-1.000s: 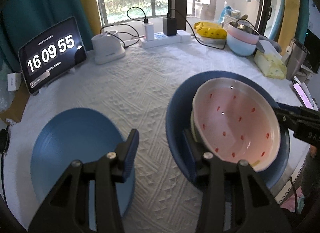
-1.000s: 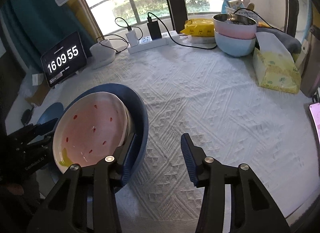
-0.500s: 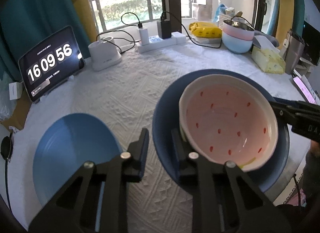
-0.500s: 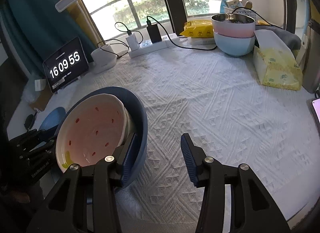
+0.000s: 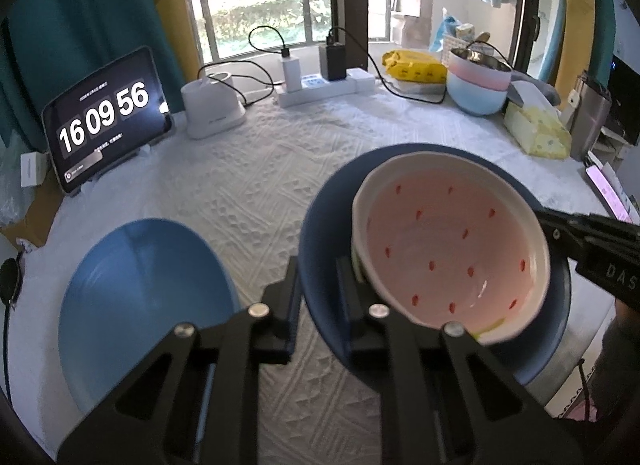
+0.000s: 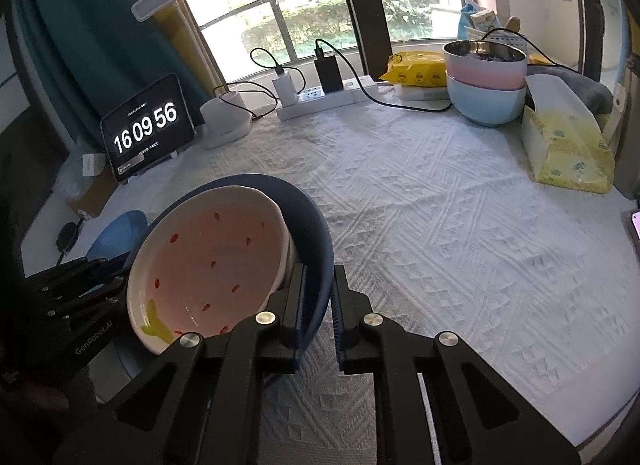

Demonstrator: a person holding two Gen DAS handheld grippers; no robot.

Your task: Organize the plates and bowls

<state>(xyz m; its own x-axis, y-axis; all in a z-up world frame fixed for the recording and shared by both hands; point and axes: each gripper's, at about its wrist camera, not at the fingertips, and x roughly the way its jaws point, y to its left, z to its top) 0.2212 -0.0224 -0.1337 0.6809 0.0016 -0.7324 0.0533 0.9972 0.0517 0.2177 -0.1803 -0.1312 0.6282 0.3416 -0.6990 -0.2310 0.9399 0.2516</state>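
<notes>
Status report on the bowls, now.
Both tools, left and right, shut on dark blue bowl rim. Strawberry bowl nested inside. Light blue plate alongside, apart.

Two close wrist views angled down, sharing the dark blue bowl point(image 5: 328, 233).

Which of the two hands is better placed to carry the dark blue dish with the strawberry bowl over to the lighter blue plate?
Left, probably: both grippers clamp the dark blue dish, but the left gripper is beside the lighter blue plate.
</notes>
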